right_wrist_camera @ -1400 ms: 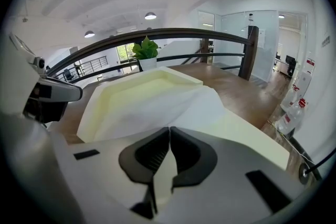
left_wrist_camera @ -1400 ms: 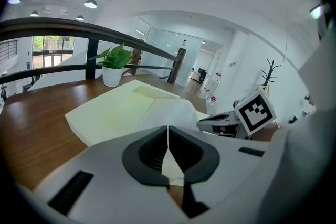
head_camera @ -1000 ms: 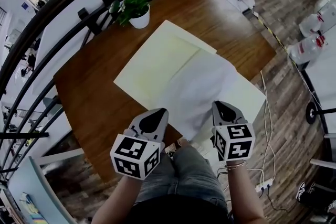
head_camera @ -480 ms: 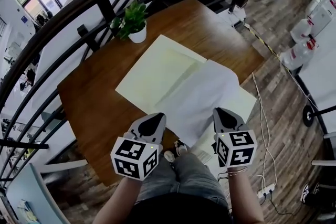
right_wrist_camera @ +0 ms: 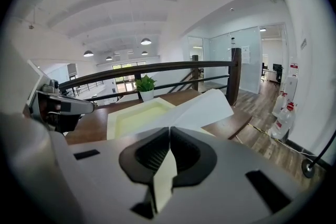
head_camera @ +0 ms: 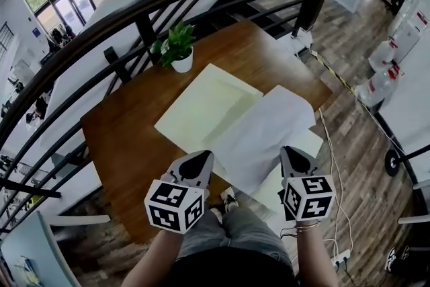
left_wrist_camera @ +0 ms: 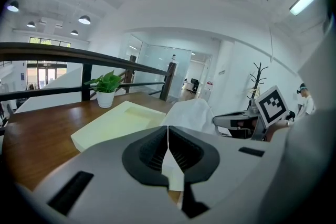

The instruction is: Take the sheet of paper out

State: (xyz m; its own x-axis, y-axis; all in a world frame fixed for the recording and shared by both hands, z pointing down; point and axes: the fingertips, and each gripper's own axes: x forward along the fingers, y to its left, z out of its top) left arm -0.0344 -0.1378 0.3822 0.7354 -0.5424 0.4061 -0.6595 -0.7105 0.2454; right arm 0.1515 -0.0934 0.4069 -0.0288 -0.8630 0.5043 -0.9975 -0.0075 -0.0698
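Left gripper (head_camera: 197, 166): fingers pinched shut on the near edge of the sheet of paper (head_camera: 263, 131). Right gripper (head_camera: 293, 161): fingers closed tight on the same edge. Marker cubes carry black-and-white squares only, no text. Sheet is white, near edge lifted clear of the wooden counter (head_camera: 124, 144), far part overlapping a pale yellow folder (head_camera: 201, 101) lying flat. Beyond the folder: potted plant (head_camera: 177, 49), then dark railing (head_camera: 134, 7). On the floor at right: water bottles (head_camera: 377, 80), red labels, print unreadable.
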